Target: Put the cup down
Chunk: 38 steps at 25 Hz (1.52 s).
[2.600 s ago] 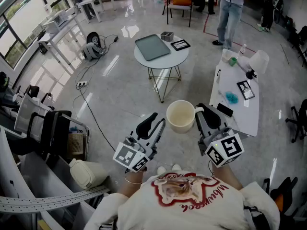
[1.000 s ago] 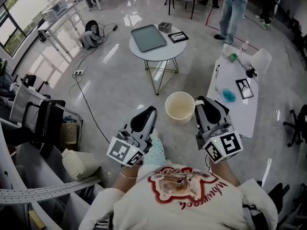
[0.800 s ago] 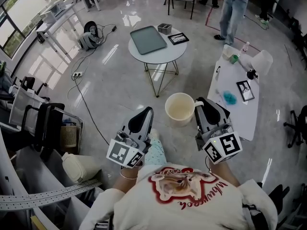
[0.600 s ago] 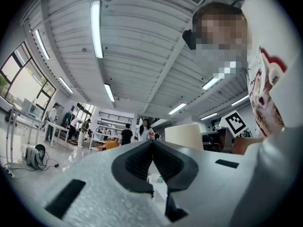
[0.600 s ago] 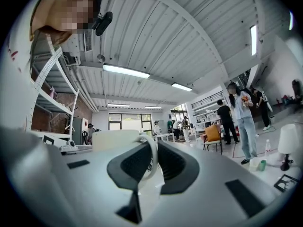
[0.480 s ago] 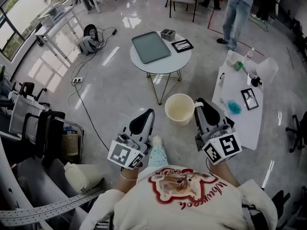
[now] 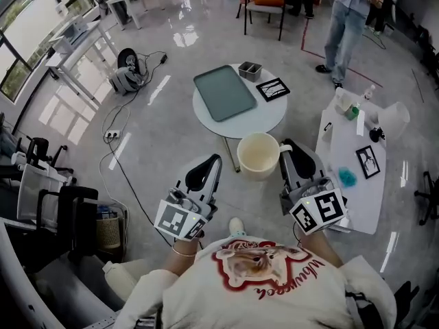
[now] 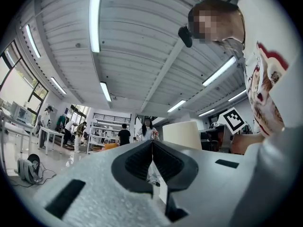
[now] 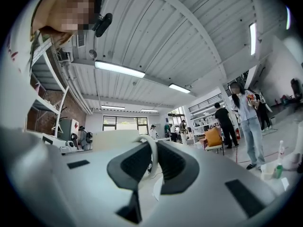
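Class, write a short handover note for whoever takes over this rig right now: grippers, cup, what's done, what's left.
Right gripper: shut on the handle of the cup, which is held upright in the air.
Left gripper: shut, empty, beside the cup.
Done: cup is picked up.
Left: set it down, probably on the round table ahead, then open the jaws.

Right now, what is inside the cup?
The cup, held by its handle in the right tool, shows a bare cream bottom, nothing inside. Its near inner wall hides behind the rim.
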Tool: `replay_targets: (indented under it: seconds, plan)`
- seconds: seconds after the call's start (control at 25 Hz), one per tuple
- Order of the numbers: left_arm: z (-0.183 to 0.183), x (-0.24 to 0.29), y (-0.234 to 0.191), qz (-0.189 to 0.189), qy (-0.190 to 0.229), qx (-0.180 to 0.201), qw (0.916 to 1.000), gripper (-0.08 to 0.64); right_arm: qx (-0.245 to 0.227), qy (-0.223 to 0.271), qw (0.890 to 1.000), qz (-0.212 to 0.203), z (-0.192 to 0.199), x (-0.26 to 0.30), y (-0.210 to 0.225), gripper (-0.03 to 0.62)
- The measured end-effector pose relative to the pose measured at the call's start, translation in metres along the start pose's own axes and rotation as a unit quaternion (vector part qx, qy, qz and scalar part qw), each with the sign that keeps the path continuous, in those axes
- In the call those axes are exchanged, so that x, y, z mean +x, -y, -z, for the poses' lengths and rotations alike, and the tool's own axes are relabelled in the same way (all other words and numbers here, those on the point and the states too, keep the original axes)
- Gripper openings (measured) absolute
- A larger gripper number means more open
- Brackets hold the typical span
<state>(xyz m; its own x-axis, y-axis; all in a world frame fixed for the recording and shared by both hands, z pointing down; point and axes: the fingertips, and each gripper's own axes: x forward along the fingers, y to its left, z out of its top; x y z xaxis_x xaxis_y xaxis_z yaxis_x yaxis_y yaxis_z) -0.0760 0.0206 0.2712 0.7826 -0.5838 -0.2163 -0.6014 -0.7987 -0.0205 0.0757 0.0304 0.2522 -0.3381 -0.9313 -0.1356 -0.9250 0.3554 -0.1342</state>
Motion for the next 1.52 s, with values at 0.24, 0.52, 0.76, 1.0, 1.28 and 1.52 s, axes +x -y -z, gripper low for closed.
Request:
replay_targets:
  seconds: [0.24, 0.52, 0.76, 1.0, 1.28, 1.52]
  plan:
    - [0.007, 0.027, -0.041, 0.012, 0.001, -0.008, 0.9999, 0.015, 0.006, -0.004, 1.0, 0.012, 0.008, 0.041, 0.008, 0.055]
    - [0.018, 0.057, -0.067, 0.018, 0.006, -0.018, 0.9997, 0.015, 0.009, -0.011, 1.0, 0.018, 0.015, 0.078, 0.027, 0.056]
    - [0.033, 0.083, -0.109, 0.009, 0.006, -0.028, 0.9996, 0.015, 0.01, -0.018, 1.0, 0.009, 0.03, 0.128, 0.045, 0.056]
    - [0.058, 0.128, -0.159, 0.009, -0.005, -0.029, 0.9995, 0.015, 0.017, -0.015, 1.0, -0.007, 0.046, 0.199, 0.079, 0.055]
    - [0.077, 0.178, -0.214, 0.004, -0.014, -0.037, 0.9992, 0.015, 0.016, -0.017, 0.999, -0.032, 0.061, 0.285, 0.115, 0.055]
    - [0.097, 0.2, -0.251, -0.012, -0.021, -0.051, 0.9984, 0.015, 0.01, -0.026, 0.999, -0.046, 0.093, 0.341, 0.136, 0.055]
